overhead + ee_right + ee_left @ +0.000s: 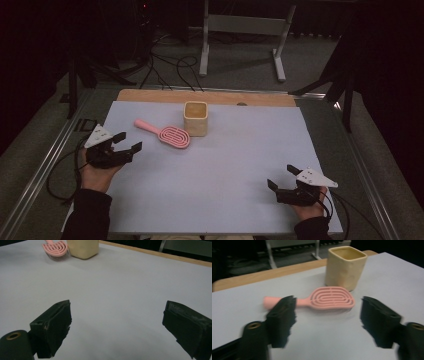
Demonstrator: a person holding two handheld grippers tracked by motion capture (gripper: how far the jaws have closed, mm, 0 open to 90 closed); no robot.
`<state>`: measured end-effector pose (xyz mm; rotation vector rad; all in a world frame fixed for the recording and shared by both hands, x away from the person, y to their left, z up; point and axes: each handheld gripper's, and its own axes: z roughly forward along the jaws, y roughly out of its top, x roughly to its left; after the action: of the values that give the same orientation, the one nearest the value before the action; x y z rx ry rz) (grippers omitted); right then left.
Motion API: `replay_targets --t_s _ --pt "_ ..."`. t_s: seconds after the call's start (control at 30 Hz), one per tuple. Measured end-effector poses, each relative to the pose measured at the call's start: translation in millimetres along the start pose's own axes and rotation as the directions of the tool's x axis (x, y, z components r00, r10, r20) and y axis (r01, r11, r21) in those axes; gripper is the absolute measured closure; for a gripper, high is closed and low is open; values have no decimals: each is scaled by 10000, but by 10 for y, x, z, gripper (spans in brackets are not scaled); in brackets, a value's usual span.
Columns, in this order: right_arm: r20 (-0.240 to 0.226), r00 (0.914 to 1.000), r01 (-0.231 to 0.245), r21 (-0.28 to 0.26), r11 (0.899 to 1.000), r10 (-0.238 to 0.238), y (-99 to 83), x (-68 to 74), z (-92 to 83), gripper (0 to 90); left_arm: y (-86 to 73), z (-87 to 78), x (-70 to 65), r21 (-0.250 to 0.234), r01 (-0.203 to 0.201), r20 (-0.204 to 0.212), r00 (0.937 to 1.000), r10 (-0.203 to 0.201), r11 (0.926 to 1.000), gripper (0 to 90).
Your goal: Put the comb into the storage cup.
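A pink hairbrush (167, 133) lies flat on the white sheet, its head beside a square cream cup (195, 118) that stands upright at the back middle. In the left gripper view the hairbrush (324, 299) lies just ahead of the jaws, with the cup (344, 266) behind it. My left gripper (128, 141) is open at the left, a short way from the brush handle, holding nothing. My right gripper (283, 177) is open near the front right, over bare sheet. The right gripper view shows the brush head (56, 249) and cup (83, 248) far off.
The white sheet (225, 160) covers most of a wooden tabletop whose far edge (150, 95) shows behind the cup. A metal frame (42, 165) borders the table. Cables and stand legs (205, 50) lie on the floor beyond.
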<state>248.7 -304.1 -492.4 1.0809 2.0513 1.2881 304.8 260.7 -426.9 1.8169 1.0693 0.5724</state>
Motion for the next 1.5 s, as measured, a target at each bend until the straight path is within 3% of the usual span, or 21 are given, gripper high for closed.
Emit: replay_targets --t_s 0.17,0.2,0.33,0.4,0.43,0.47,0.53,0.7,0.87,1.17,1.37,1.5 --pt "-100 9999 20 -82 10000 -20 5 4 -3 80 -144 -176 0 -262 -146 -348 9993 137 9996 145" --pt "-157 9999 -6 -168 9999 3 8 8 -7 80 -251 -266 -8 -385 -217 -575 9982 194 9990 117" --pt "-222 9998 10 -280 9996 -16 11 9 -15 80 -425 -370 -11 -514 -240 -623 9978 208 9984 80" --pt "-224 9997 10 -313 9995 -17 12 13 -17 80 -509 -402 -11 -676 -247 -479 9986 215 9974 8" --pt "-220 9997 39 -325 9995 -46 11 14 -19 80 -509 -402 -11 -676 -247 -479 9986 215 9974 5" --pt "-213 9998 46 -329 9994 -53 13 19 -21 80 -559 -419 -8 -588 -230 -752 9970 185 9980 2" --pt "-204 9998 76 -358 9993 -84 14 21 -26 80 -607 -445 -13 -820 -97 -812 9967 30 9966 0" --pt "-176 9998 95 -430 9990 -103 14 22 -48 80 -697 -462 -29 -737 -99 -839 9965 37 9972 0" --pt "-257 9996 114 -444 9989 -126 10 13 -55 80 -717 -456 -15 -789 -36 -781 9969 -26 9969 0" --pt "-299 9994 167 -401 9991 -179 11 18 -40 80 -739 -390 -42 -390 -302 -706 9971 274 9988 0" --pt "-317 9994 134 -369 9992 -145 6 18 -32 80 -651 -324 -34 -210 -603 -730 9956 587 9980 0" --pt "-290 9996 65 -363 9993 -76 3 21 -30 80 -505 -229 14 -148 -729 -668 9952 717 9972 0"
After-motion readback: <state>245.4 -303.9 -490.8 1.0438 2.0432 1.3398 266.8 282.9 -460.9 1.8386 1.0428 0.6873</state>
